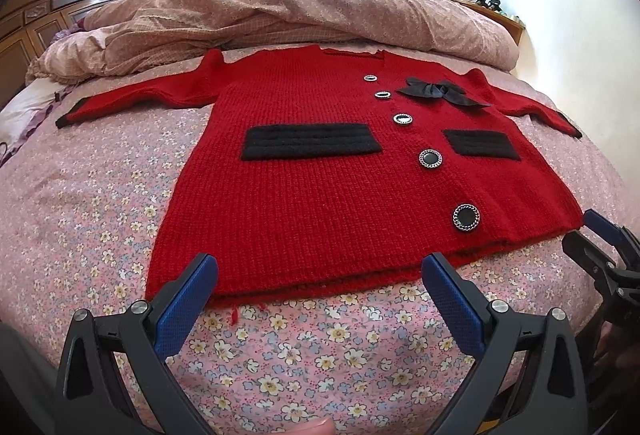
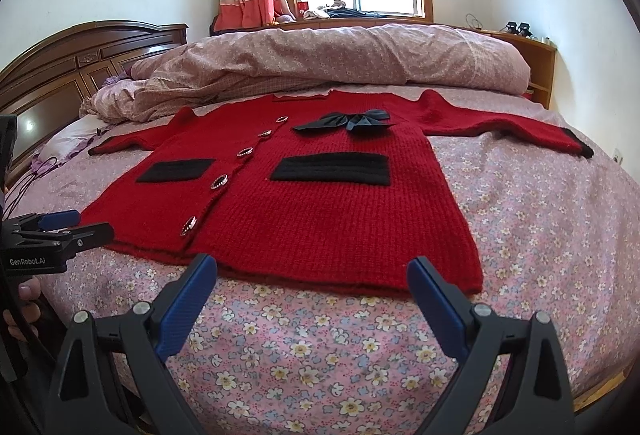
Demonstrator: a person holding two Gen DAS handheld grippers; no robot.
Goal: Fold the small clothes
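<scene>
One cardigan (image 1: 320, 171) is all we have to fold, and it lies flat and face up on the bedsheet (image 1: 280, 355) just ahead of both tongs, hem nearest us, collar far, sleeves out to either side. We judge the folding has not begun: nothing is doubled over, and both tongs hover just short of the hem without touching it. Our left tong (image 1: 320, 275) is spread wide, its blue pads (image 1: 188, 299) either side of the hem's left half; our right tong (image 2: 312, 275) is spread just as wide before the hem's right half, and holds nothing either. In the left view the right tong shows at the far right edge, beside the hem's corner; in the right view the left tong shows at the left edge, likewise. We think the next move calls for each tong to reach out to a sleeve or a side edge, pinch the knit cleanly through its thickness, and carry it in over the body without dragging the rest askew. Counted: two sleeves, two black pockets (image 1: 312, 141), five ringed buttons (image 1: 466, 217) down the front, one black bow (image 1: 440, 91) near the collar. Beyond the collar one rumpled quilt (image 1: 300, 7) is heaped across the bed.
</scene>
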